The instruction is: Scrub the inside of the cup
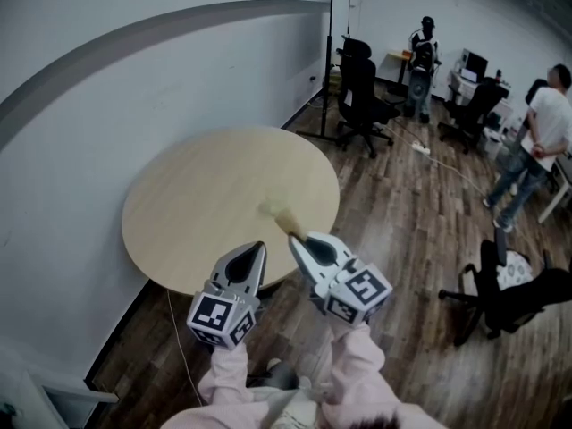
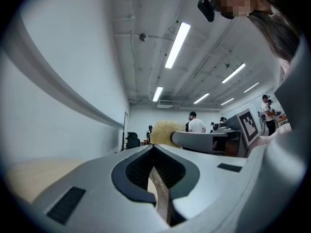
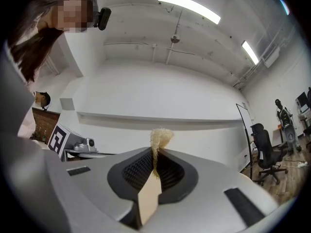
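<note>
Pinching the brush (image 3: 149,194) by its flat wooden handle in my R gripper (image 3: 156,152): pads pressed tight on it, pale fluffy tuft sticking out past the tips. In the head view the tuft hangs over the round table (image 1: 206,195), just inside its near-right edge. L gripper (image 2: 153,147) has its jaws pressed together w/ nothing btwn them, and sits beside the R one at the table's near edge. The cup is in none of my views. Print I can make out: black/white square marker patterns on each gripper's cube. Table's left & far sides run close to the curved white wall (image 1: 107,88). Right of the table is open wood floor (image 1: 402,222). One black office chair (image 1: 362,96) is beyond the table's far side, another chair (image 1: 509,293) well off to its right.
</note>
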The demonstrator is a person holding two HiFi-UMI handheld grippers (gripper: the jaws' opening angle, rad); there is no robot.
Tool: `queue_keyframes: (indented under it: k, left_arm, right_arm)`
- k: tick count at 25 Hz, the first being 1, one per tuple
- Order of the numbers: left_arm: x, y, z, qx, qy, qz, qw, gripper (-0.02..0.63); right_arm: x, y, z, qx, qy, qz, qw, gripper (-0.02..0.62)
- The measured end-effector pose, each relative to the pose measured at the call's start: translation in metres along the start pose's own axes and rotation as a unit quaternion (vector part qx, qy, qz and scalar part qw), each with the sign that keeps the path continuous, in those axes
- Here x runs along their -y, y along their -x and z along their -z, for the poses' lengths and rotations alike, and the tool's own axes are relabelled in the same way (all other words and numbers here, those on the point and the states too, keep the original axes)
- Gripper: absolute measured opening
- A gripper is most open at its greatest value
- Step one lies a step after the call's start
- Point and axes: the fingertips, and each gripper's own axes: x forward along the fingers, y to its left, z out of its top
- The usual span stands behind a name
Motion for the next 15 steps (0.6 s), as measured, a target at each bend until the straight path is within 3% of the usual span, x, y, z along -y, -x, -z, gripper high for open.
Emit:
queue_keyframes:
  k: [15]
  left_arm:
    - [-0.04, -0.055, -0.011, 0.014, -0.012, 0.008, 0.9998, -0.005]
  right_arm:
    - [0.048, -0.042, -0.003, 0.019, -0.004, 0.02, 1.0, 0.029]
